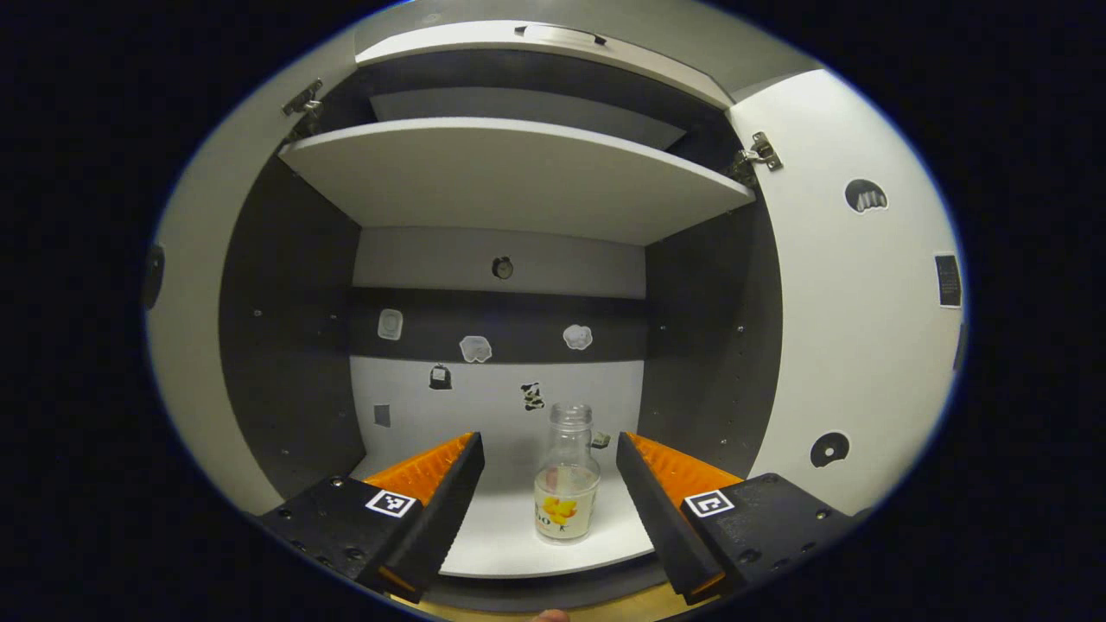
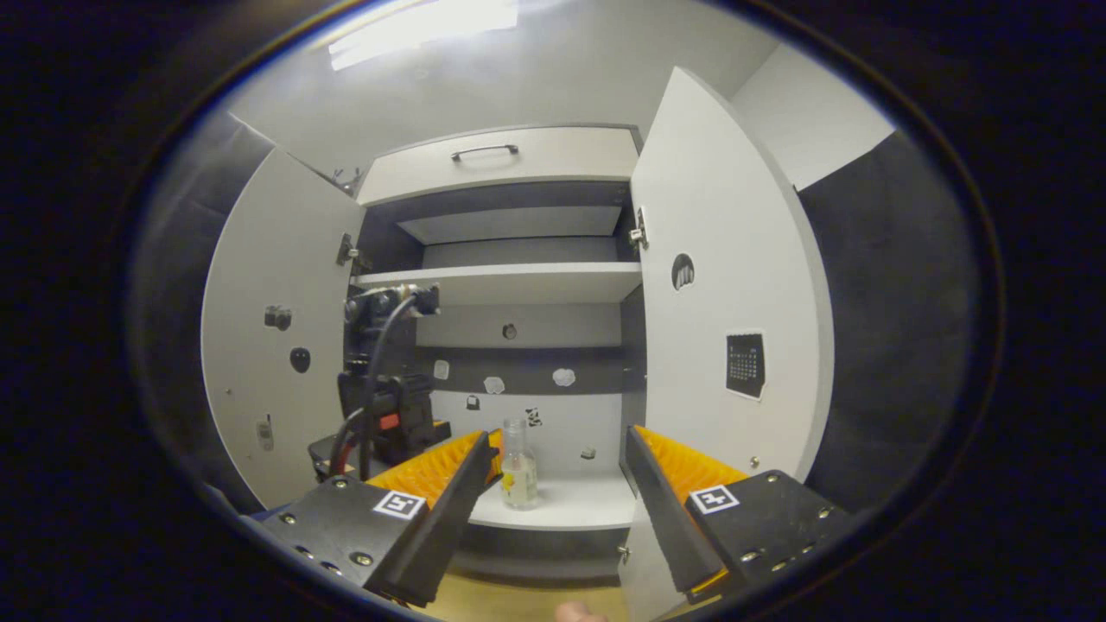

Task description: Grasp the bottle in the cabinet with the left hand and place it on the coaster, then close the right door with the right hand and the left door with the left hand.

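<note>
Left gripper view, hand-held gripper point(image 1: 549, 458) agape, bottle point(image 1: 567, 475) untouched

My left gripper point(image 1: 549, 479) is level and points straight ahead, its two fingers point(image 1: 432, 497) spread wide and touching nothing. My right gripper point(image 2: 553, 484) sits farther back at about the same height, likewise level, with its fingers point(image 2: 683, 505) held wide apart and nothing between them. From the right gripper view, I see the left gripper point(image 2: 389, 415) ahead and to the left, viewed from behind with its cable trailing, so its finger gap cannot be judged from that angle.
</note>
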Demonstrator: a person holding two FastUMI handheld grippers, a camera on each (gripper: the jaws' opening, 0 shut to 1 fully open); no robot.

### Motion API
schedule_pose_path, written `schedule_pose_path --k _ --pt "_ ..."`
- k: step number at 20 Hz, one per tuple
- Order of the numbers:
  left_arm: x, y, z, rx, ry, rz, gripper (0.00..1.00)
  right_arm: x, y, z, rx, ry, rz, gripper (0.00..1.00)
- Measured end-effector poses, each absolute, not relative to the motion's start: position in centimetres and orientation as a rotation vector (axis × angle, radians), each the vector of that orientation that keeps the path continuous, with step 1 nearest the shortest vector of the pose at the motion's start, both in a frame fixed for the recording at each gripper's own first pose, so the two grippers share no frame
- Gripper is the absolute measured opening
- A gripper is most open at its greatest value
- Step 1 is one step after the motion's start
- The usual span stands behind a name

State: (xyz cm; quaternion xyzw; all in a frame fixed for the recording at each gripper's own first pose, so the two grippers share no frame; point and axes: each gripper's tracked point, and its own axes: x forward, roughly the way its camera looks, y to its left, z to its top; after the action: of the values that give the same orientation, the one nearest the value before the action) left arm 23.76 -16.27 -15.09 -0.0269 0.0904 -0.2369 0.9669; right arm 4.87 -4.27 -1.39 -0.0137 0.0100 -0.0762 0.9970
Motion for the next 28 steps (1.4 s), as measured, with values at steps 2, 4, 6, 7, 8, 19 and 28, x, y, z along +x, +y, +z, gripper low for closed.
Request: schedule_pose_path --k 2,4,6,7,8,19,28 --pt "25.0 -17.4 -16.6 -0.047 0.208 -0.492 0.97 4.0 -4.8 -0.8 -0.046 0.002 -0.175 0.92" --pt "26.2 -18.3 -17.9 -0.036 0.227 -0.498 0.96 3.2 -5.3 -0.3 -0.052 -0.008 -0.197 0.95" --pt "27.3 -19.0 -19.2 -0.022 0.25 -0.497 0.94 2.4 -6.0 -0.1 -0.053 -0.014 -0.223 0.95" --pt "27.8 -19.2 -19.5 -0.025 0.252 -0.496 0.93 1.9 -6.3 0.0 -0.055 -0.015 -0.236 0.92" --pt "28.4 -19.5 -20.0 -0.028 0.259 -0.496 0.92 1.5 -6.8 0.1 -0.057 -0.017 -0.248 0.95" --pt "29.9 -19.2 -20.2 -0.056 0.267 -0.441 0.48 -1.8 -10.0 0.8 -0.078 -0.022 -0.334 0.96" --pt "23.6 -17.4 -16.6 -0.067 0.256 -0.49 0.47 -3.6 -11.0 1.9 -0.068 -0.053 -0.31 0.93"
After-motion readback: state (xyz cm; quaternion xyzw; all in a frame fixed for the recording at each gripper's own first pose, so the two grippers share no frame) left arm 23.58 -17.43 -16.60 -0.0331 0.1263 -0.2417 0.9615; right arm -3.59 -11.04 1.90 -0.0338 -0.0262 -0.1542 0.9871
